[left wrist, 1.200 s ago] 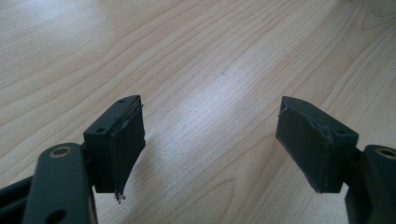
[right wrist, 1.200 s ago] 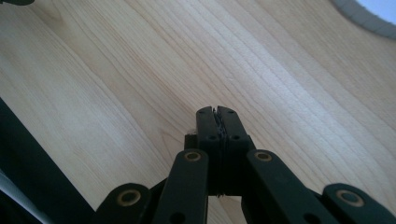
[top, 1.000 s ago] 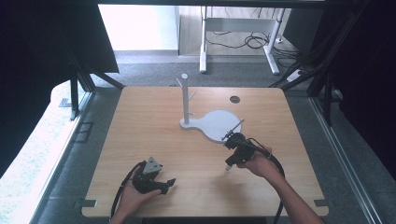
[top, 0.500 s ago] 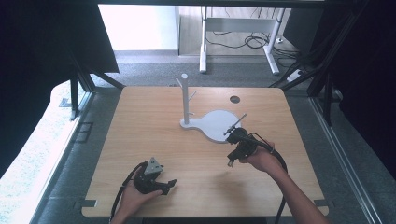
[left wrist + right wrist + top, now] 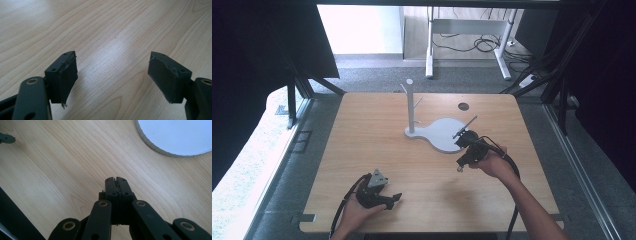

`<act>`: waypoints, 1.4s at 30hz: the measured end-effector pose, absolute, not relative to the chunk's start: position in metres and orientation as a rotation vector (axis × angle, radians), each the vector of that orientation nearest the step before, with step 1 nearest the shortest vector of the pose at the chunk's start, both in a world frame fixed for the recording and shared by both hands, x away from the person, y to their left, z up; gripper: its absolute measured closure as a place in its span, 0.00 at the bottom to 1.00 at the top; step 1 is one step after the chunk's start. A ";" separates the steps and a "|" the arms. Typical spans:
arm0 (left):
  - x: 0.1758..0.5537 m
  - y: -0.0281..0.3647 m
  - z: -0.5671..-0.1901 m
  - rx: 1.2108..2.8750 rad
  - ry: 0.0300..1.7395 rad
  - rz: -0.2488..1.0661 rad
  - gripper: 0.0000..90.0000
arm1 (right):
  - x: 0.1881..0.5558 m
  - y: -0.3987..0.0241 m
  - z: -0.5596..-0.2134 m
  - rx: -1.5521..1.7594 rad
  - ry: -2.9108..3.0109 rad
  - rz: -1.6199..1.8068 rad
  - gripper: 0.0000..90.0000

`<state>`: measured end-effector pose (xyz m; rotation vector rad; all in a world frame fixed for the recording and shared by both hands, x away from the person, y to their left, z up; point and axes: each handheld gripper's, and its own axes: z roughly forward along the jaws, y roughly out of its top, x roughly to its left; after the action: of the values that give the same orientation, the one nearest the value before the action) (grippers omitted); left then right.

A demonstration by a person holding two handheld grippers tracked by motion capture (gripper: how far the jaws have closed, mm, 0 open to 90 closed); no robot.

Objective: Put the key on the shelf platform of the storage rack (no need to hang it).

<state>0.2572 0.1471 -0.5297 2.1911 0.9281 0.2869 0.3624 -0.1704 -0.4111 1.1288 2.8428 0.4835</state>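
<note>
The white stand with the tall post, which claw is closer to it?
Right. The right claw hovers just beside the white stand's round flat base; the left claw sits far off near the table's front edge.

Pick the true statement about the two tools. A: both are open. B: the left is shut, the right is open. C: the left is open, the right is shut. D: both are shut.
C: the left tool shows a wide gap between its jaws, while the right tool has its jaws pressed together with nothing between them.

You held your left gripper (image 5: 382,196) low near the wooden table's (image 5: 362,130) front edge. Your right gripper (image 5: 464,152) hung just beside the white stand base (image 5: 442,134), whose upright post (image 5: 410,105) rose at mid-table. A dark round hole (image 5: 463,106) lay beyond.
</note>
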 end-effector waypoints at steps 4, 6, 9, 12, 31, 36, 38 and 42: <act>0.257 0.147 -0.530 2.195 0.927 0.288 0.27 | 0.367 -0.172 -0.410 1.133 2.845 0.485 1.00; 0.257 0.146 -0.530 2.194 0.929 0.286 0.27 | 0.369 -0.172 -0.409 1.132 2.844 0.488 1.00; 0.257 0.146 -0.530 2.196 0.926 0.288 0.27 | 0.373 -0.172 -0.407 1.130 2.842 0.485 1.00; 0.257 0.147 -0.530 2.191 0.931 0.286 0.27 | 0.376 -0.172 -0.406 1.140 2.841 0.481 1.00; 0.258 0.147 -0.531 2.197 0.936 0.291 0.26 | 0.406 -0.177 -0.401 1.198 2.838 0.509 1.00; 0.258 0.148 -0.530 2.195 0.933 0.295 0.26 | 0.414 -0.178 -0.400 1.225 2.828 0.508 1.00; 0.258 0.148 -0.531 2.194 0.937 0.293 0.26 | 0.417 -0.178 -0.399 1.233 2.823 0.507 1.00; 0.258 0.147 -0.531 2.195 0.935 0.290 0.26 | 0.422 -0.177 -0.399 1.248 2.828 0.511 1.00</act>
<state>0.2584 0.1473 -0.5311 2.1955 0.9346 0.2901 0.4217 -0.1769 -0.3989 1.2482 2.8278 0.5112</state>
